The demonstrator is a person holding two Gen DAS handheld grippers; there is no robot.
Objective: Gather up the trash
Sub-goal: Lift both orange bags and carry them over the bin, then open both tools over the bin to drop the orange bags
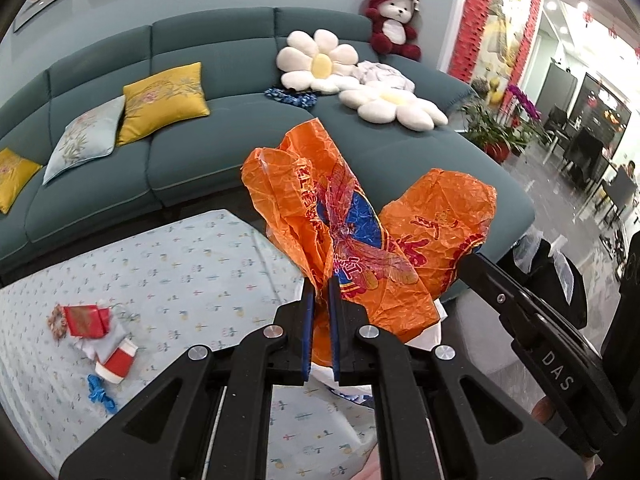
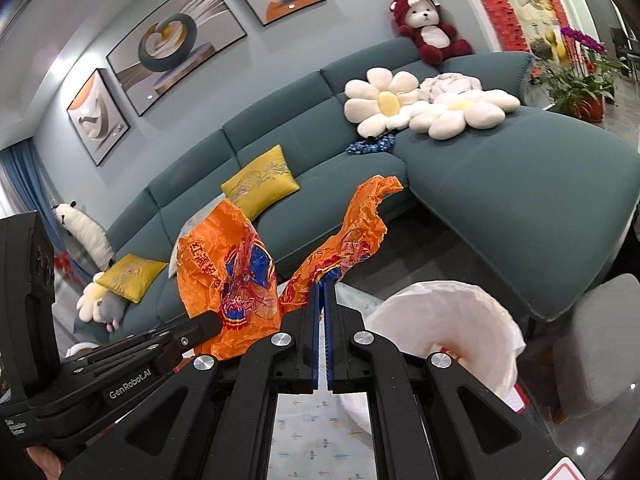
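Two grippers pinch one crinkled orange plastic bag [image 1: 360,240], printed red and blue, held up in the air over the near edge of the surface [image 1: 168,256]. Left gripper [image 1: 321,280] is clamped on a bunched, wrinkled fold; the bag's thin film fans out above its blue pads. Right gripper [image 2: 323,280] has its jaws nearly touching, nipping a twisted strip of the same bag.

Surface is covered with a pale blue patterned cloth. Far left on it: a small trash pile with a red box [image 1: 86,320], a red-and-white paper cup [image 1: 117,364] on its side, and a blue twisted scrap [image 1: 100,396]. White crumpled liner [image 2: 452,328], rounded mouth, sits near right of the right gripper. Teal fabric sofa [image 1: 192,92] lies beyond.
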